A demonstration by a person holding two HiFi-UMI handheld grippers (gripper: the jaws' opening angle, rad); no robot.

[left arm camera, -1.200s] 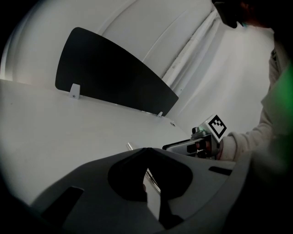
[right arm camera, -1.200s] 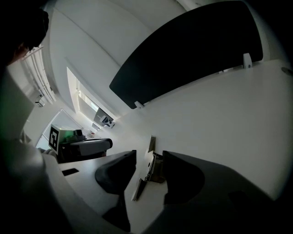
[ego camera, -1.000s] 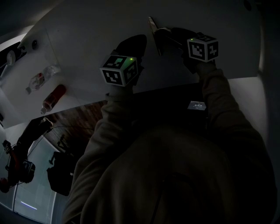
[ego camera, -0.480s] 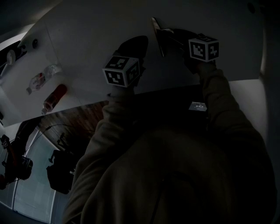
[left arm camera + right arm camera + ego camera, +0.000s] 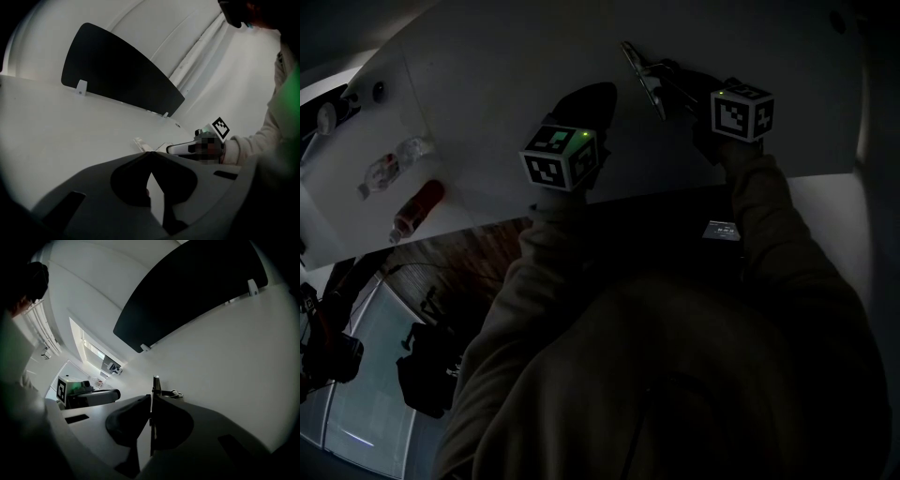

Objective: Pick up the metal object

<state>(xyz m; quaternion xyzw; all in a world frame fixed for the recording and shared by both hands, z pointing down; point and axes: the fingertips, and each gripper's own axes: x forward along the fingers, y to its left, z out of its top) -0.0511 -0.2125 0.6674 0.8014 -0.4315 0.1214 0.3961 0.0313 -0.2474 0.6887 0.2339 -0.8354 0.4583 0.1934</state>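
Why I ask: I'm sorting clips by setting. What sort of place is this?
Probably an office or lab workroom: a long white desk, a dark divider screen clipped along its far edge, and plain white walls behind.

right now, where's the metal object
In the head view the metal object is at top centre, clamped in the right tongs over the white table, just right of the left tongs.

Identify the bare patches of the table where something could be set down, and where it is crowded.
Bare: the white table between the left gripper and the bottles, and ahead up to the black divider. Crowded: by the bottles, and around the right gripper holding the metal object.
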